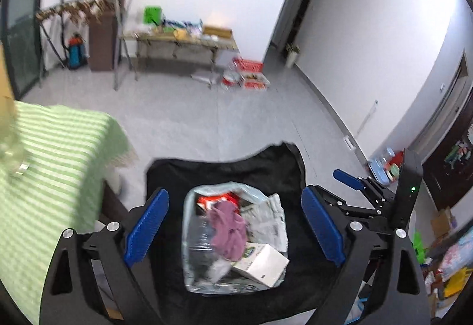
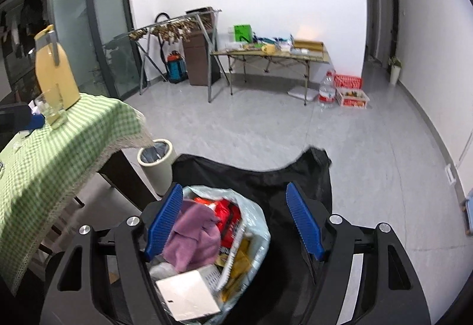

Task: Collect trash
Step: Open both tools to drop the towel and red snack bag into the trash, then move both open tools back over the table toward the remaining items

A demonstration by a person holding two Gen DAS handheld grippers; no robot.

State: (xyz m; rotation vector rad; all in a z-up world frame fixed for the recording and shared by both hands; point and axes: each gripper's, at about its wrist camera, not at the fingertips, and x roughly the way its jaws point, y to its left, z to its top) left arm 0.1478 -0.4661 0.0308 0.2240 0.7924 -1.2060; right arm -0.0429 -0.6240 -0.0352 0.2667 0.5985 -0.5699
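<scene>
A large black trash bag [image 1: 224, 171] hangs open below both grippers. Inside it sits a clear plastic bag [image 1: 192, 239] full of trash: a purple cloth [image 1: 227, 227], a white carton [image 1: 263, 264], newspaper and red wrappers. My left gripper [image 1: 235, 229] is open and empty above this bag, which lies between its blue pads. The right gripper shows at the right of the left wrist view [image 1: 363, 189]. In the right wrist view my right gripper [image 2: 235, 221] is open and empty over the same clear bag [image 2: 254, 215], purple cloth [image 2: 192, 236] and black bag [image 2: 295, 174].
A table with a green checked cloth [image 2: 59, 147] stands at the left, holding a yellow jug [image 2: 54, 71] and a glass [image 2: 51, 107]. A small white bin [image 2: 156, 165] stands beside it. A folding table [image 2: 272, 54], a drying rack and red crates [image 2: 350, 88] line the far wall.
</scene>
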